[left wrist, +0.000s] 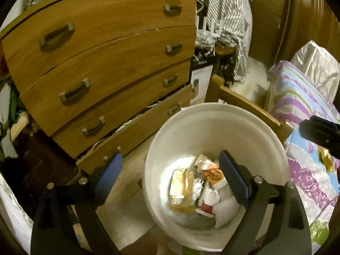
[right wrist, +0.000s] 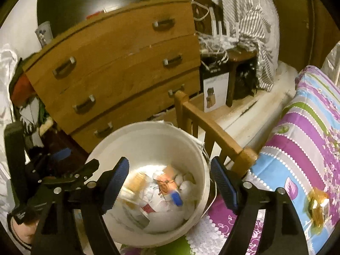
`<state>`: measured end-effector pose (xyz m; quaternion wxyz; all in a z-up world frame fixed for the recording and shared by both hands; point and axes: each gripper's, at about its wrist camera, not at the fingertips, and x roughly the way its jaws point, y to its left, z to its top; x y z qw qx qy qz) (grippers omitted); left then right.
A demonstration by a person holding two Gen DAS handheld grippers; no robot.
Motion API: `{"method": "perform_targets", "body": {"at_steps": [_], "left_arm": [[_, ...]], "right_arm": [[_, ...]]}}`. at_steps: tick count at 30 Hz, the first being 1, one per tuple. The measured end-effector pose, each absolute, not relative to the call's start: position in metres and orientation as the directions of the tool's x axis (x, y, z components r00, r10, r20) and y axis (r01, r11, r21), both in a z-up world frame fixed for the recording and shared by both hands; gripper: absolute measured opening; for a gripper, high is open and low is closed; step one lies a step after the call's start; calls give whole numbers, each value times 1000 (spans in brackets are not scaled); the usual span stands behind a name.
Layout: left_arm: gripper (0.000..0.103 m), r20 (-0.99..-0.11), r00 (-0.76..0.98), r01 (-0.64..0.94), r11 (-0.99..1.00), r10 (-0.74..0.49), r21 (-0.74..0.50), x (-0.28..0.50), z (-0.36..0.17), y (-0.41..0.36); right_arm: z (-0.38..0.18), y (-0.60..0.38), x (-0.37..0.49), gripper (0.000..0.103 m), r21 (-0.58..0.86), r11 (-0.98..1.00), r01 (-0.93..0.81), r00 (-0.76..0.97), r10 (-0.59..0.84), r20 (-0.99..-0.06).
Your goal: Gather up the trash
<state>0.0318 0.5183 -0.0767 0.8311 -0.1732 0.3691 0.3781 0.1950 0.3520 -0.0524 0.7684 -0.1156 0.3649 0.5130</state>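
A white bucket (left wrist: 212, 114) (right wrist: 148, 129) stands on the floor between the drawers and the bed. It holds crumpled paper, wrappers, a yellow-brown packet (left wrist: 182, 187) and a small blue-capped item (right wrist: 176, 198) that looks blurred. My left gripper (left wrist: 170, 174) hangs open over the bucket's left side with nothing between its blue pads (left wrist: 110, 170). My right gripper (right wrist: 170, 184) is open above the bucket too, empty. Each gripper shows at the edge of the other's view. A crinkled golden wrapper (right wrist: 318, 206) (left wrist: 325, 157) lies on the quilt to the right.
A wooden chest of drawers (left wrist: 102, 63) (right wrist: 119, 68) stands behind the bucket, its bottom drawer ajar. A wooden bed rail (right wrist: 212, 129) and a striped floral quilt (right wrist: 308, 127) border the right. Further back are a stool with white cables (right wrist: 238, 53), a striped cloth and a box.
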Motion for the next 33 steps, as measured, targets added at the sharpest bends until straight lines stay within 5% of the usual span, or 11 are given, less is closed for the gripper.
{"method": "perform_targets", "body": {"at_steps": [1,7,11,33], "left_arm": [[97,-723,456,-758,653,519,-9,24,-71,513],[97,-516,573,-756,654,637,-32,-34,-30,454],[98,-452,630,-724,689,632,-46,-64,-20,407],[98,-460,672,-676,735,580,-60,-94,-21,337]], "right_arm": [[-45,337,187,80,211,429,-878,203,735,-646],[-17,247,115,82,122,406,-906,316,838,-445],[-19,193,76,84,94,407,-909,344,856,-386],[-41,120,55,86,98,432,-897,359,839,-409]]}}
